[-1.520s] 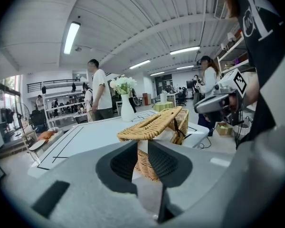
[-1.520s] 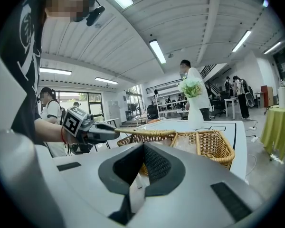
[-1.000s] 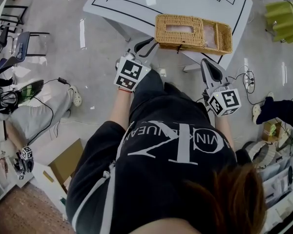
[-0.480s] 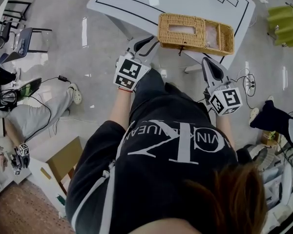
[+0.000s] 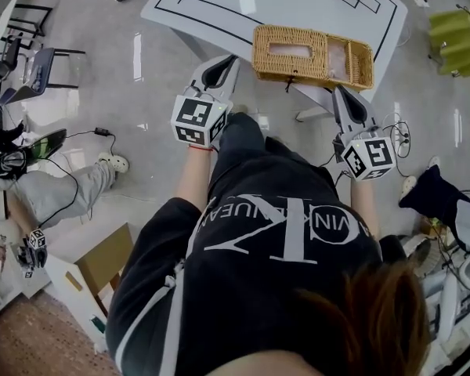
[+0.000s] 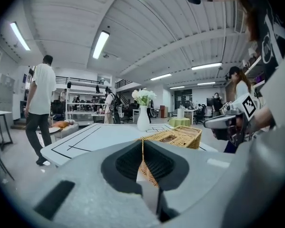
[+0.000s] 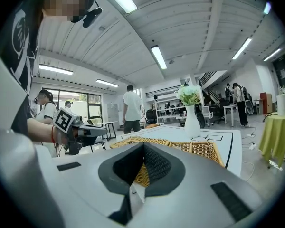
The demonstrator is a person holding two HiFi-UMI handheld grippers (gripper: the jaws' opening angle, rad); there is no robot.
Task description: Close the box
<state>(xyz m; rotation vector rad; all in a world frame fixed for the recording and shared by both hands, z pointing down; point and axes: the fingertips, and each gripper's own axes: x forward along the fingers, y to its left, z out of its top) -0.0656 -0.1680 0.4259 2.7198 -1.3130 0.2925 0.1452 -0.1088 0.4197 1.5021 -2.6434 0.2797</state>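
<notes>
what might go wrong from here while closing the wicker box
1. The wicker box sits at the near edge of the table, so a hard push might slide it off.
2. Its right end looks uncovered, and the right gripper is shut and apart from it, so a blind poke may dent the weave.
3. A vase of flowers stands behind the box, and a jolt might tip it.

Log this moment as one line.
tan wicker box: on white table, untouched | left claw: just closed, empty | right claw: shut, empty
</notes>
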